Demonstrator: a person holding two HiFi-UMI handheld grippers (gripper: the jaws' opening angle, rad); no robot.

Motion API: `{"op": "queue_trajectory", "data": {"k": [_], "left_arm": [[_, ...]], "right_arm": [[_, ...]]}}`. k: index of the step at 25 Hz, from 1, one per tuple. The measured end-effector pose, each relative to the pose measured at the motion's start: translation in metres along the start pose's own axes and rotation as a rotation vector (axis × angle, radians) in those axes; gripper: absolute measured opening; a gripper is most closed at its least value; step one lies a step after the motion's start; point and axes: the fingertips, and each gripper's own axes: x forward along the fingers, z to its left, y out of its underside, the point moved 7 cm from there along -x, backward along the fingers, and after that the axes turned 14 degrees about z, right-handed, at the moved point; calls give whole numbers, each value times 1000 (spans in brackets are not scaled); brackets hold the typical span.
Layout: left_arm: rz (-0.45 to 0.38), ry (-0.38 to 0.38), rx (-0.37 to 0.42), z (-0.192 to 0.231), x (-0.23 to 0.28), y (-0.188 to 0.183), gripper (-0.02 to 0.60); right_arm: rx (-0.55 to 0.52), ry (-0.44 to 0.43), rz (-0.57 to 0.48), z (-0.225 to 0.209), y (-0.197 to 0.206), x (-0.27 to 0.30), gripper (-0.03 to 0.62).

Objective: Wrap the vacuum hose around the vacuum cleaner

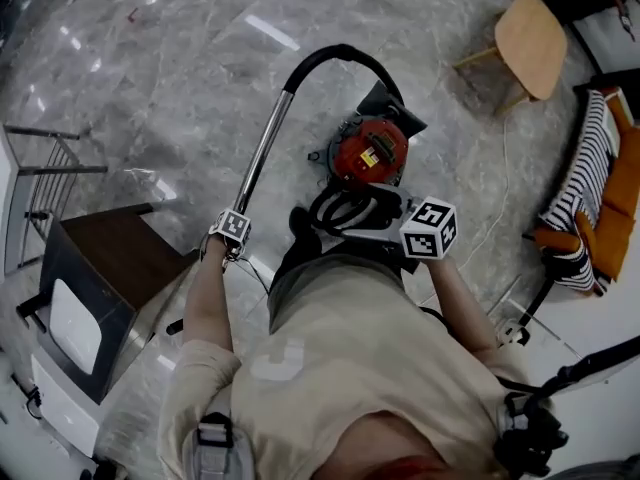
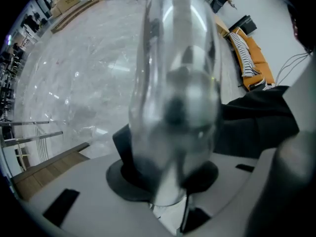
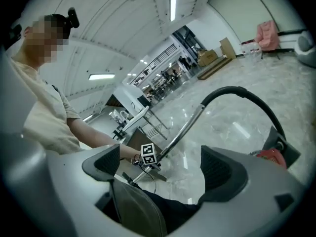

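Note:
The red canister vacuum cleaner (image 1: pixel 370 151) sits on the marble floor in front of me. Its black hose (image 1: pixel 340 54) arches up from the body into a shiny metal wand (image 1: pixel 262 153). My left gripper (image 1: pixel 232 230) is shut on the lower part of that wand (image 2: pixel 173 83), which fills the left gripper view between the jaws (image 2: pixel 165 177). My right gripper (image 1: pixel 345 210) hovers just in front of the vacuum and is open, with nothing between its pads (image 3: pixel 163 164). The right gripper view looks toward the wand (image 3: pixel 185 130), the hose (image 3: pixel 242 95) and the vacuum (image 3: pixel 270 156).
A dark wooden side table (image 1: pixel 110 268) stands at my left, with a metal rack (image 1: pixel 50 168) behind it. A light wooden stool (image 1: pixel 530 30) is at the far right. An orange sofa with a striped cushion (image 1: pixel 590 198) lines the right edge. A thin cable (image 1: pixel 500 198) crosses the floor.

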Motion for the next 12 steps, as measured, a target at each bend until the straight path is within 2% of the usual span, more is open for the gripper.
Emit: {"op": "queue_trajectory", "data": {"k": [3, 7, 10, 12], "left_arm": [[46, 0, 19, 16, 17, 20, 147], [86, 29, 25, 11, 18, 30, 147], [109, 46, -6, 5, 10, 27, 147], [118, 60, -12, -3, 2, 19, 147]], "right_arm": [[86, 46, -23, -1, 20, 0, 517], [190, 57, -112, -2, 29, -3, 517], [178, 44, -145, 8, 28, -2, 514], [138, 53, -138, 16, 37, -5, 472]]}}
